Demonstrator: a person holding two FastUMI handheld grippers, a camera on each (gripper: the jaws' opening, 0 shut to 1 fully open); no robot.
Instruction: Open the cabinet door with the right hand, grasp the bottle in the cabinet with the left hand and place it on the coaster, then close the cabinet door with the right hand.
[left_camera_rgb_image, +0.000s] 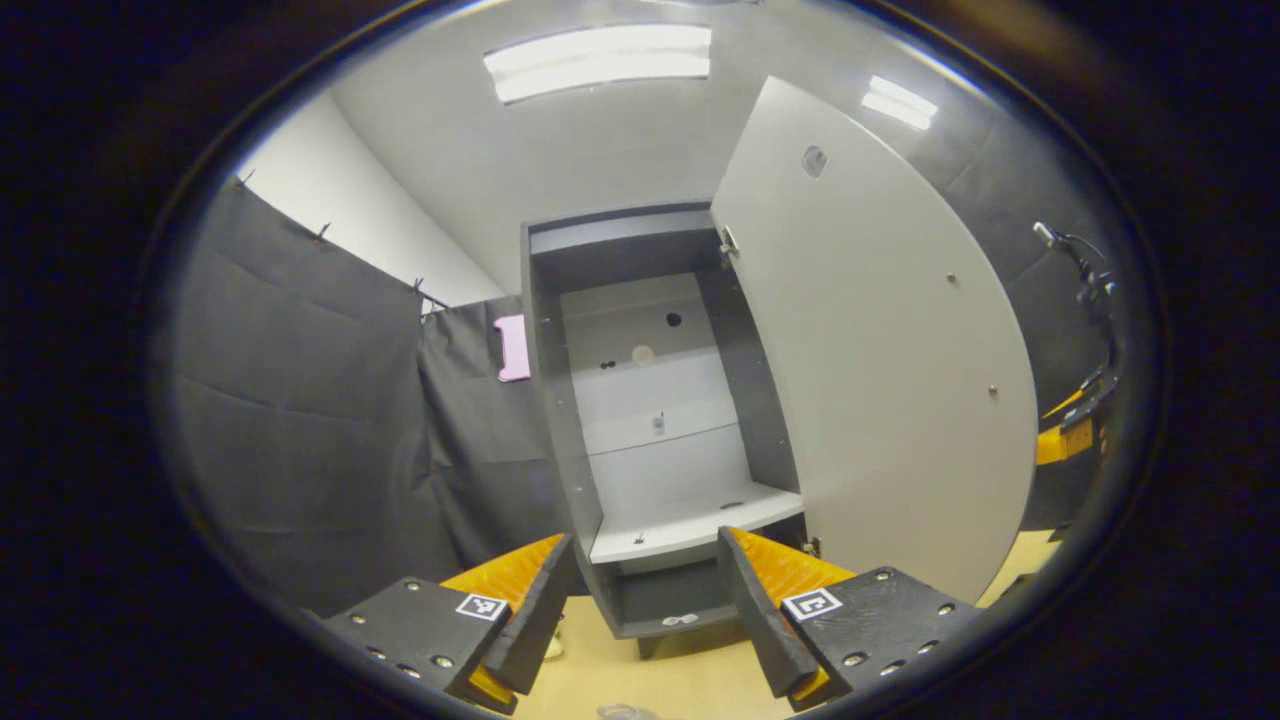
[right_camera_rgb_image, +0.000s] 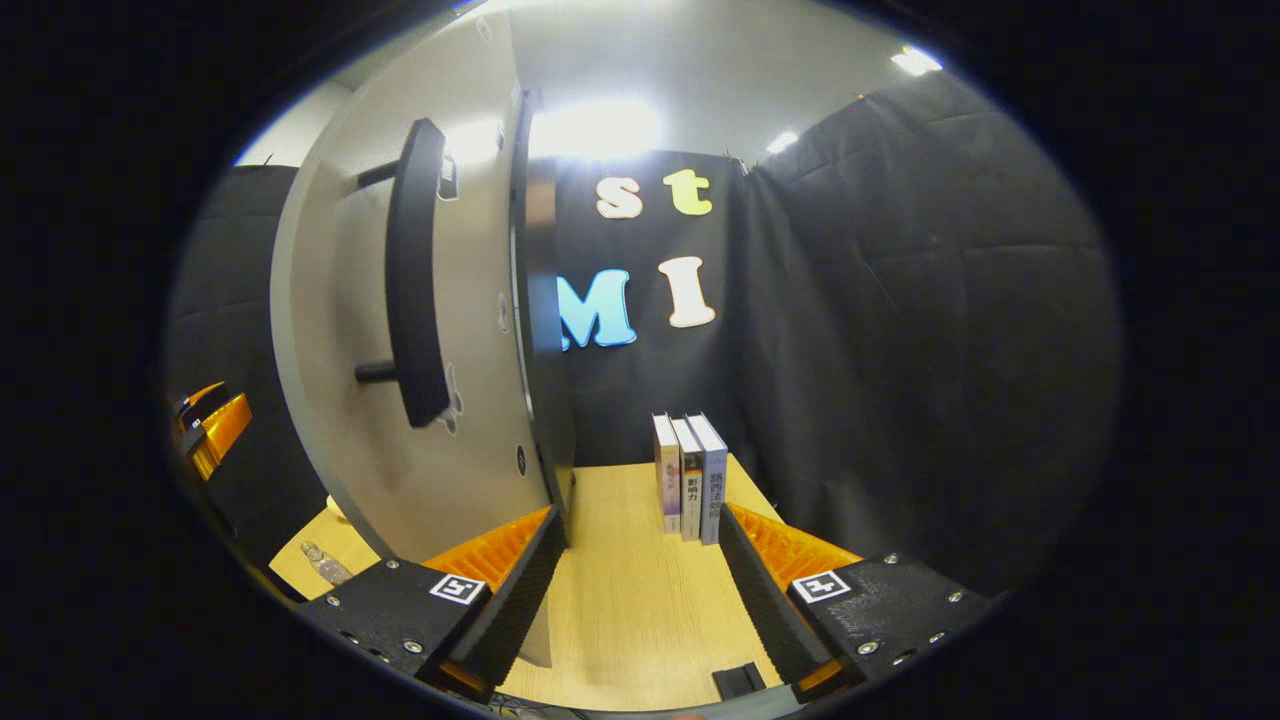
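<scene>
Two gripper cameras face one tall grey cabinet (left_camera_rgb_image: 640, 400) from different sides. In the left gripper view its door (left_camera_rgb_image: 880, 350) stands swung wide to the right, and the inside is laid open: a pale back panel, dark side walls, a white shelf (left_camera_rgb_image: 690, 525) low down and a shallow dark compartment beneath it. The shelf carries only a couple of tiny dark specks, and the lower compartment holds one small pale item I cannot identify. A clear object at the bottom edge on the wooden table (left_camera_rgb_image: 680, 670) may be the bottle (left_camera_rgb_image: 625, 711), but too little of it shows to be sure.

The right gripper view looks along the door's outer face (right_camera_rgb_image: 400, 330), with its long dark handle (right_camera_rgb_image: 415, 270) standing off the panel. Past the door's edge, three books (right_camera_rgb_image: 688, 475) stand upright side by side on the tabletop (right_camera_rgb_image: 630, 590), close to the black cloth. A small clear thing (right_camera_rgb_image: 325, 563) lies on the table left of the door.

The left gripper (left_camera_rgb_image: 640, 610) hangs before the cabinet with jaws spread, holding nothing. The right gripper (right_camera_rgb_image: 635, 590) is likewise spread wide over bare table, just beside the door's lower edge.
</scene>
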